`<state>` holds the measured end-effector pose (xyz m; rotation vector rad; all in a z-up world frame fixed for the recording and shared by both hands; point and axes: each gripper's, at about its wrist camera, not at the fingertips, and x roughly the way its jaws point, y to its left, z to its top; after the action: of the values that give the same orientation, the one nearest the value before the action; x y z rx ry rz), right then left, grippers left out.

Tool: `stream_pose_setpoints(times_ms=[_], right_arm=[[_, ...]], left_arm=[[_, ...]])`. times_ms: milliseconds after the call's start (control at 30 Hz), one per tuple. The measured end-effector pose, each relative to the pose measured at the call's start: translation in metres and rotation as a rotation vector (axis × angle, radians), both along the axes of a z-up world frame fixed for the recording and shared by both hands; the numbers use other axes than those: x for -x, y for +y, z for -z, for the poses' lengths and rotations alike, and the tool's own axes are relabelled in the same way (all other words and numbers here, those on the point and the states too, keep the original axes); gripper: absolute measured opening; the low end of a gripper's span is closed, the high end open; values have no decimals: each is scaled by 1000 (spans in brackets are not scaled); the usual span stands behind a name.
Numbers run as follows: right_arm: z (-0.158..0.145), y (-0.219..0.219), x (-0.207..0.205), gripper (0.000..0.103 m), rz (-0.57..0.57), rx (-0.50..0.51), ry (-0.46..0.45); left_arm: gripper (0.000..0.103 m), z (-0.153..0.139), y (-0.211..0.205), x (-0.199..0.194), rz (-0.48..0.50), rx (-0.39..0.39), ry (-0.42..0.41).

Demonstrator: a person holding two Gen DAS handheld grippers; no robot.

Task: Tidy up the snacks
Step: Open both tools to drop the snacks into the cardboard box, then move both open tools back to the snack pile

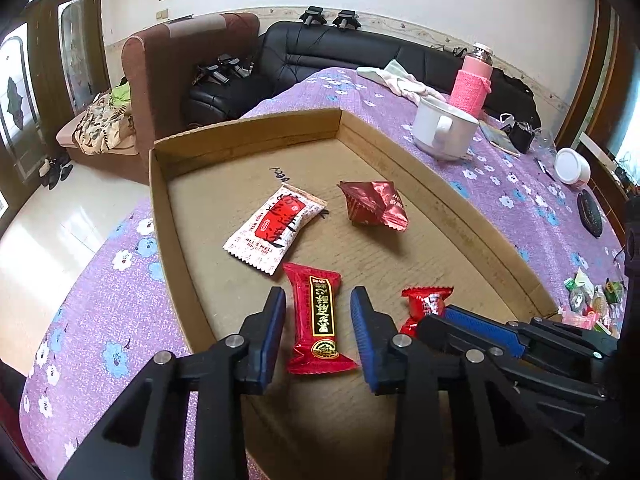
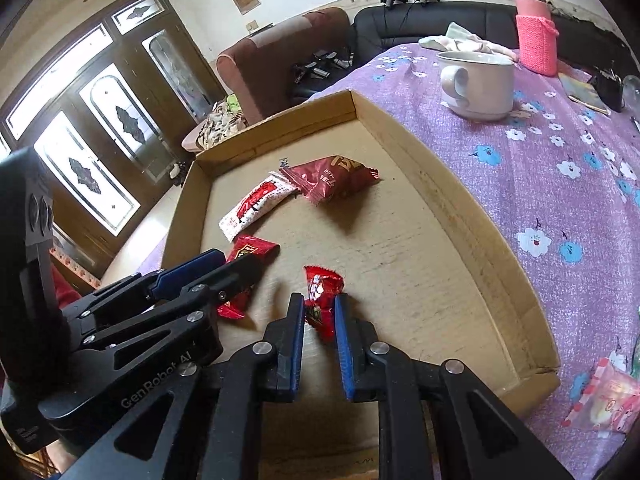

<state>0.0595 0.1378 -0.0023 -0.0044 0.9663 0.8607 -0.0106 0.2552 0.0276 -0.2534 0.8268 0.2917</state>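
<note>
Inside the shallow brown cardboard tray (image 1: 188, 248), left gripper (image 1: 318, 312) was released, its fingers straddling a long red foil snack bar (image 1: 318, 316). Right gripper (image 2: 319, 320) was grasping a small red wrapped candy (image 2: 322, 292) beside that bar.

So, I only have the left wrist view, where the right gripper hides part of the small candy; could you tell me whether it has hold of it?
Observer: Yes. In the right wrist view, the right gripper has the candy between its pads, and both touch the wrapper.
Operator: Thank you. That gripper also covers the box's near corner for me; what lies beside it?
Observer: A pink packet lies on the cloth, just outside the box.
</note>
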Motion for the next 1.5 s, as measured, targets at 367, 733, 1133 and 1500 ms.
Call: stream_pose_setpoints(times_ms=[367, 733, 1133, 1500], right_arm=[[-35, -45, 10, 22, 70, -74, -27], [-7, -140, -30, 35, 312, 55, 142], [-30, -201, 27, 34, 252, -16, 96], [-34, -319, 16, 37, 577, -126, 63]], left_arm=[[38, -5, 3, 5, -16, 9, -40], [38, -14, -2, 13, -13, -20, -92], [40, -26, -18, 24, 7, -87, -151], [51, -48, -124, 32, 343, -131, -131]])
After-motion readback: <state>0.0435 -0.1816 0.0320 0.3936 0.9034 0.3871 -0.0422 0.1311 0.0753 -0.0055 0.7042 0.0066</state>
